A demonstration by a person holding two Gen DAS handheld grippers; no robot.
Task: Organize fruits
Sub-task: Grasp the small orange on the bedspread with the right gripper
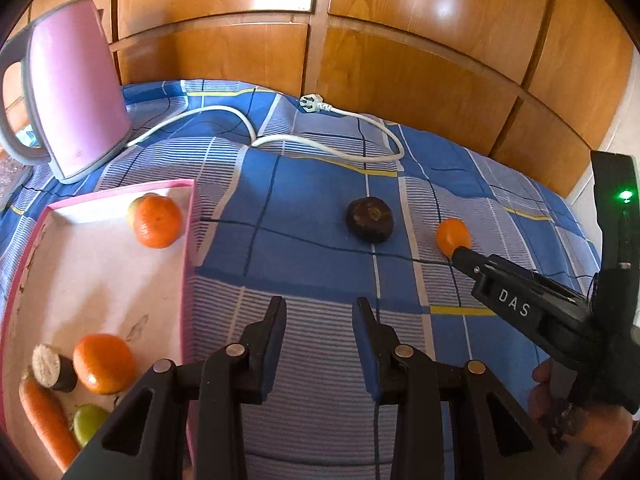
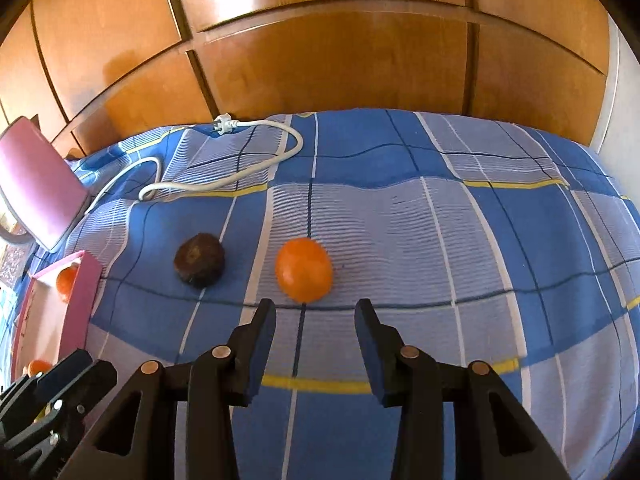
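Observation:
An orange [image 2: 304, 270] lies on the blue checked cloth, just ahead of my open, empty right gripper [image 2: 316, 308]; it also shows in the left wrist view [image 1: 453, 236]. A dark brown round fruit [image 2: 199, 266] lies to its left, also in the left wrist view [image 1: 370, 219]. A pink-rimmed tray [image 1: 186, 248] at the left holds two oranges [image 1: 158, 221] [image 1: 104, 363], a carrot [image 1: 48, 420], a green fruit [image 1: 89, 422] and a cut brown piece [image 1: 52, 366]. My left gripper [image 1: 320, 308] is open and empty beside the tray's right wall.
A pink kettle [image 1: 76, 88] stands at the back left, its white cord and plug [image 1: 316, 106] lying across the cloth behind the fruits. Wooden cabinet doors [image 1: 400, 40] close the far side. The tray's edge shows in the right wrist view [image 2: 82, 300].

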